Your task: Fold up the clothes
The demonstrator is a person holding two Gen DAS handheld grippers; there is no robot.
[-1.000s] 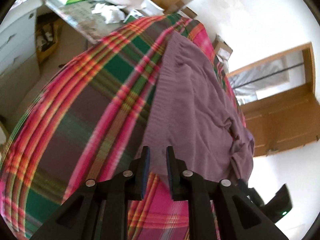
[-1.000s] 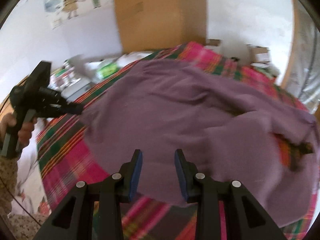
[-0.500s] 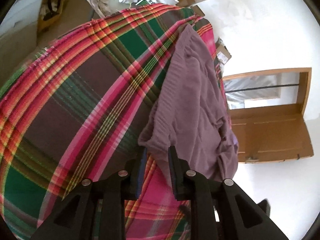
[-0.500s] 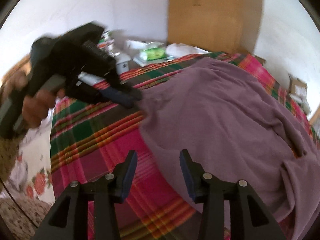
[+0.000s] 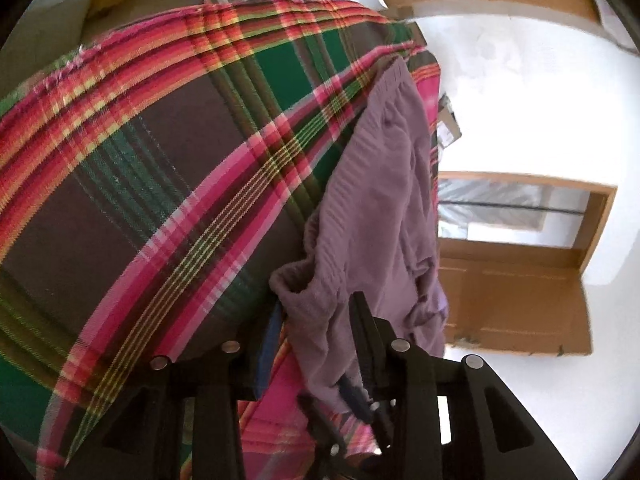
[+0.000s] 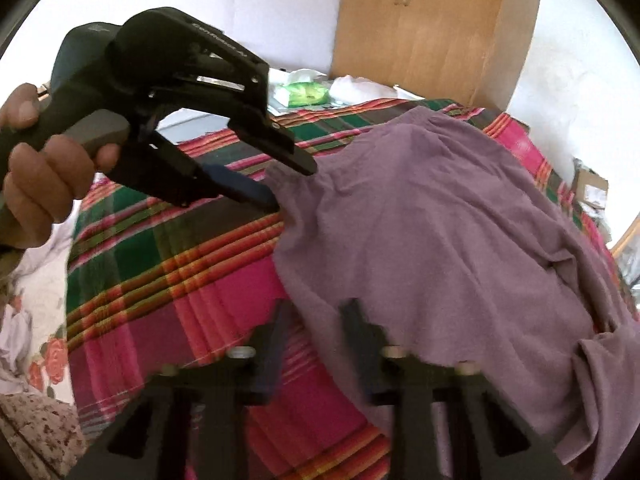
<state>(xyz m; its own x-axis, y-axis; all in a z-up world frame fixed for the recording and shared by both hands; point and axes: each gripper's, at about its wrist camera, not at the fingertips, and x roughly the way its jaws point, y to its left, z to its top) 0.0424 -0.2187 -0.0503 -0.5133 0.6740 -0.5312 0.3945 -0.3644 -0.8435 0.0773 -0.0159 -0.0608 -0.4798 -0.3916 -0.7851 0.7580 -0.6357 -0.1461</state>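
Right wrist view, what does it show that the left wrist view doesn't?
Only the right wrist view shows the person's hand holding the left tool from outside, the green packet, and the open right tool at the garment's near edge. Only the left wrist view shows the wooden door and the fabric bunched between the left tool's fingers. Both show the purple garment on the plaid blanket.

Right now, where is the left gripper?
In the right wrist view, the left gripper is upper left, its tips at the purple garment's left corner on the plaid blanket.
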